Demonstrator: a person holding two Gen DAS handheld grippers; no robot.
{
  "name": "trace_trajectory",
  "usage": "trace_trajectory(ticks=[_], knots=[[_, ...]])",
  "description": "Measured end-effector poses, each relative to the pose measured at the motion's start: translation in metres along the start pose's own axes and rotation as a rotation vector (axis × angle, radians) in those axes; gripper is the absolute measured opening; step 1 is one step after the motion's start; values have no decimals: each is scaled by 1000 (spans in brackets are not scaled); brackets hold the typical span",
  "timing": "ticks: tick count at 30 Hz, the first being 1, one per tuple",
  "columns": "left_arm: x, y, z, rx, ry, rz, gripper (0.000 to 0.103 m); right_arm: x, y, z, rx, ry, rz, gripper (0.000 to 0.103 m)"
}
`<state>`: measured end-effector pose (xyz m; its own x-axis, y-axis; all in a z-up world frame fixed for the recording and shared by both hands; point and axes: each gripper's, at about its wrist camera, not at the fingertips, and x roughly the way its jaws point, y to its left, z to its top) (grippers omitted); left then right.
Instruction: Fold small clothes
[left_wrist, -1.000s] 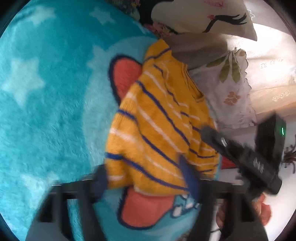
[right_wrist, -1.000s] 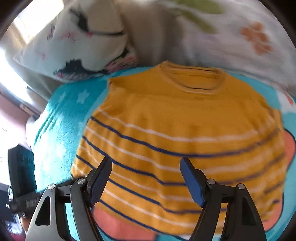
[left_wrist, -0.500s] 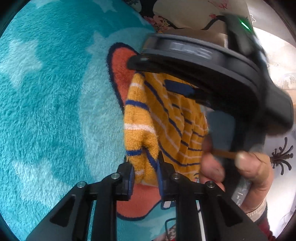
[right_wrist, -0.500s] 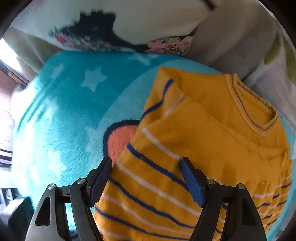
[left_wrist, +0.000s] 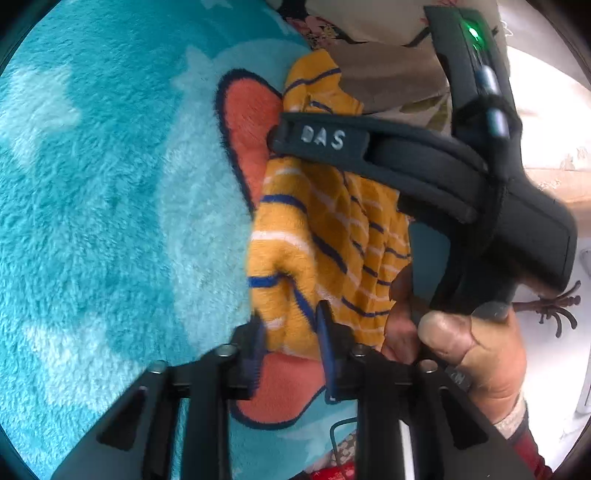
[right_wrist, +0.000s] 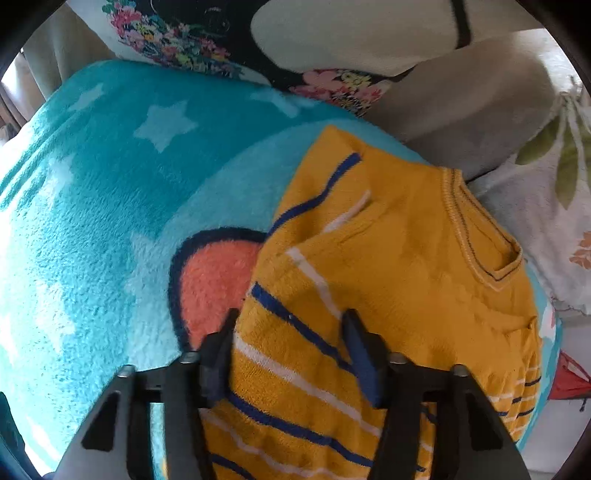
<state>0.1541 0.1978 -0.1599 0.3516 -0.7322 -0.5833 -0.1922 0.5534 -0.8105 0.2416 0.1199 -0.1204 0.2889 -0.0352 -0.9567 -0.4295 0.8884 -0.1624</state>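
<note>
Left wrist view, items counted:

- One left gripper (left_wrist: 290, 341), lower centre of frame, its two blue pads narrowed onto a bunched fold at the lower hem of the sweater and pinching it.
- One yellow sweater (left_wrist: 325, 236) with navy and white stripes, centre of frame, lying crumpled on the blanket.
- One right gripper body, black, crossing the upper right above the sweater, with one green light lit near its top; its fingertips are hidden in this view.
- One hand (left_wrist: 469, 354), lower right, wrapped around the black handle, with one patterned cuff at the wrist.
- One teal blanket (left_wrist: 110, 221), fluffy, with pale stars and one orange patch outlined in navy, filling the left half.

Right wrist view, items counted:

- One right gripper (right_wrist: 288, 354), lower centre, jaws closing with the sweater's striped left edge between the two pads; the pads do not yet visibly press the cloth.
- One ribbed collar (right_wrist: 480, 236) of the sweater, right of centre.
- Two pillows along the top: one floral pillow (right_wrist: 177, 40) on dark ground, upper left, and one leaf-print pillow (right_wrist: 546, 206), right edge.
</note>
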Motion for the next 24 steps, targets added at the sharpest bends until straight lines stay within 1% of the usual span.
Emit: trace_trajectory(ticks=[1,2,4,7,9,12,15,17,19,20,21,23,24], knots=[[0,-3,1,7,-3,-4,17,-3,-4,-3,7,-7,9,35],[1,-8,1,12,-13,-7,16,-7,-7,-5,17,-13,20,28],[0,-16,0,15,-22,-15,16,-15,-14,-7,44,-31,50,24],[2,-32,-5,27,-37,-5,16,-26,-29,-12,84,-53,106,22],[4,-43,-8,33,-44,-5,16,-36,-43,-14,111,-72,159,21],[10,-70,-15,61,-63,7,16,-51,-67,-16,151,-119,238,20],[17,-103,-27,91,-79,23,16,-71,-108,-28,188,-173,294,19],[21,-130,-34,119,-96,16,17,-80,-138,-47,210,-205,321,18],[25,-158,-44,156,-118,10,20,-84,-174,-69,239,-230,340,18],[27,-166,-47,166,-128,9,25,-86,-190,-74,256,-238,351,18],[29,-173,-50,173,-138,11,33,-84,-212,-87,281,-245,359,18],[36,-187,-57,185,-150,52,40,-82,-245,-103,318,-255,361,17],[37,-183,-65,191,-148,70,40,-78,-263,-114,344,-259,364,17]])
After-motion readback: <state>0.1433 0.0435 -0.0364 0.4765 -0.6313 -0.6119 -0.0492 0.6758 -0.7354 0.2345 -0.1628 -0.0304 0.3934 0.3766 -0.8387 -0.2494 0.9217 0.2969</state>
